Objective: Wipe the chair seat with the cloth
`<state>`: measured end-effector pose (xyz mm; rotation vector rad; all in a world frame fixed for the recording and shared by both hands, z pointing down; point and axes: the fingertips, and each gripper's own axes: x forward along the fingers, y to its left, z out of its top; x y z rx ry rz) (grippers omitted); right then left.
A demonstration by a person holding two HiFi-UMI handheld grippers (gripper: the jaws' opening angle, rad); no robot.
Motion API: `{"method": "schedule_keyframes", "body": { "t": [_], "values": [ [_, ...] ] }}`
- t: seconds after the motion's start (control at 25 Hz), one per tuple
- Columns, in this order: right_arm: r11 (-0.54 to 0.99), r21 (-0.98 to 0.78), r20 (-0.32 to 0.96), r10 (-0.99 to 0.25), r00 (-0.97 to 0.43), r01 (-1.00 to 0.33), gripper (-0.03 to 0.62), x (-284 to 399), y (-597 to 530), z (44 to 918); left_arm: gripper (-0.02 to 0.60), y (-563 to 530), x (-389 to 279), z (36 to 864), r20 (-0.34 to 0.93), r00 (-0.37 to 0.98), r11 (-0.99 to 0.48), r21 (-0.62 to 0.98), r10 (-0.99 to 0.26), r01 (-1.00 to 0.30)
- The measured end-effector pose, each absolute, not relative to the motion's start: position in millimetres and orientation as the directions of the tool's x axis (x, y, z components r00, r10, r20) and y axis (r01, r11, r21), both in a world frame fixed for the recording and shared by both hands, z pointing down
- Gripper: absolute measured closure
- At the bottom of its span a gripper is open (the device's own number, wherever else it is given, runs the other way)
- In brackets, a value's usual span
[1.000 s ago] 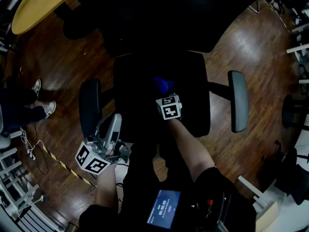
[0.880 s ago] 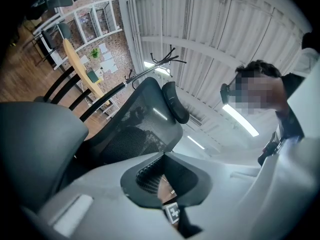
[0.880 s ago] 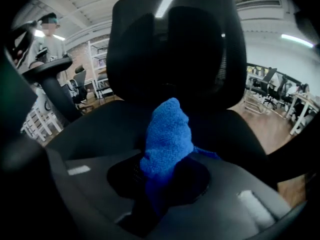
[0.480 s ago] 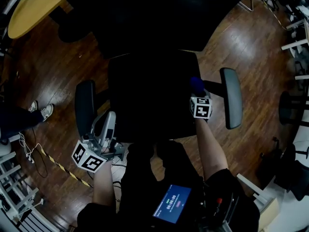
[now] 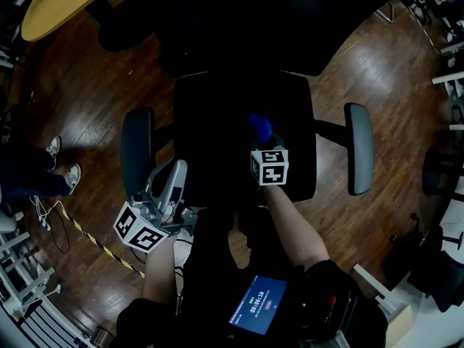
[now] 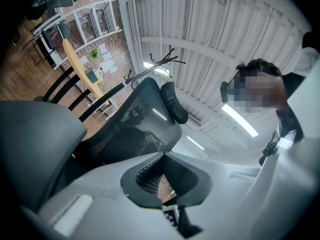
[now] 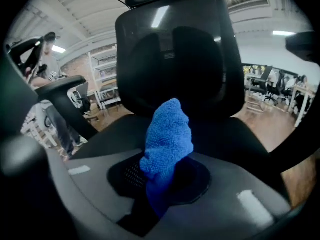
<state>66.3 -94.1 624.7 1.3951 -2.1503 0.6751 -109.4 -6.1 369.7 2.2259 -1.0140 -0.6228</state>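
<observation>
The black office chair's seat [image 5: 217, 122] fills the middle of the head view, with a grey armrest on each side. My right gripper [image 5: 262, 143] is over the seat's right half, shut on a bunched blue cloth [image 5: 259, 127]. In the right gripper view the cloth [image 7: 167, 139] sticks up from between the jaws, with the seat [image 7: 227, 129] and backrest [image 7: 175, 49] behind it. My left gripper [image 5: 176, 171] hangs beside the left armrest [image 5: 136, 151], off the seat. Its jaws meet with nothing between them, and it points up at the backrest [image 6: 135, 129].
A yellow table [image 5: 61, 2] stands at the far left. Someone's feet in sneakers [image 5: 61, 164] are on the wooden floor at the left, near a yellow-black striped line [image 5: 94, 245]. The right armrest [image 5: 359, 147] and other chair bases [image 5: 442, 162] are on the right.
My right gripper swung with the cloth from mid-seat to the right edge by the armrest, then back toward the middle. The left gripper has stayed beside the left armrest.
</observation>
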Motion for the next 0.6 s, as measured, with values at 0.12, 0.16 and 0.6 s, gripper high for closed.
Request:
{"method": "schedule_keyframes", "body": {
  "t": [0.12, 0.16, 0.6],
  "values": [
    [0.471, -0.223, 0.614, -0.612, -0.498, -0.854, 0.511, -30.2, -74.3, 627.6, 0.591, -4.9, -109.4, 369.8, -0.164, 0.596, -0.522, 0.693, -0.786, -0.498],
    [0.51, -0.239, 0.611, -0.583, -0.536, -0.826, 0.511, -58.6, -65.3, 628.9, 0.591, -4.0, -109.0, 369.8, -0.164, 0.597, -0.522, 0.693, -0.785, -0.497],
    [0.647, -0.261, 0.607, -0.467, -0.643, -0.717, 0.511, -140.8, -11.0, 649.2, 0.591, 2.6, -113.6, 371.6, -0.164, 0.602, -0.525, 0.695, -0.781, -0.491]
  ]
}}
